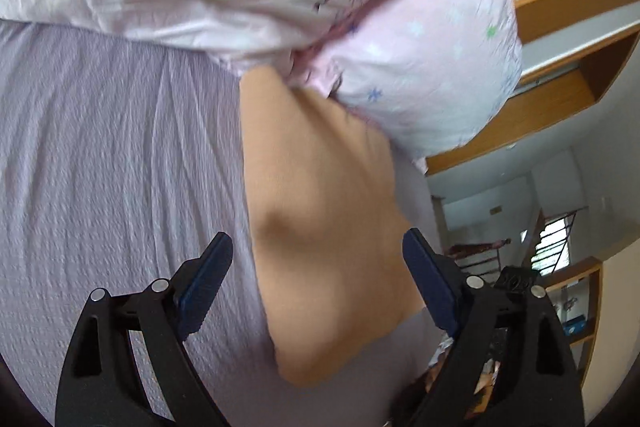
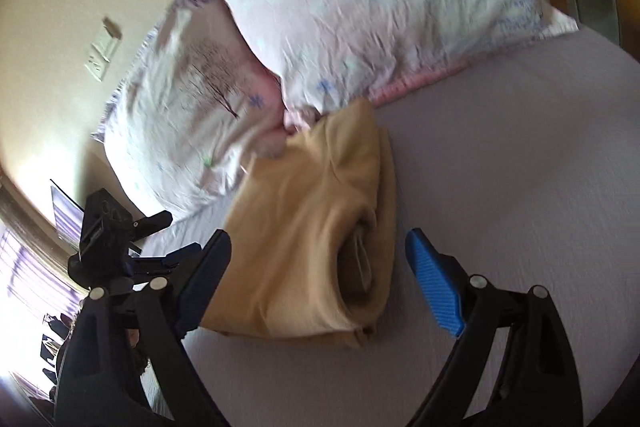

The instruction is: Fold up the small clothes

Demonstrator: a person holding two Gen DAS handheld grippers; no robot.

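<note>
A tan garment [image 1: 320, 227] lies folded into a compact rectangle on the lilac bed sheet [image 1: 120, 167], its far end touching the pillows. My left gripper [image 1: 318, 267] is open and empty, its fingers straddling the garment just above it. In the right wrist view the folded tan garment [image 2: 304, 239] shows its neck opening on the right side. My right gripper [image 2: 318, 263] is open and empty, hovering over the garment's near end. The left gripper's body [image 2: 116, 239] shows at the left of that view.
Two pink-white patterned pillows [image 2: 360, 7] lie stacked at the head of the bed [image 2: 520, 187]. A wooden headboard and shelf [image 1: 560, 75] stand beyond them. A cream wall with a switch plate [image 2: 102, 55] is at the left. A doorway and stair rail [image 1: 540, 227] show far off.
</note>
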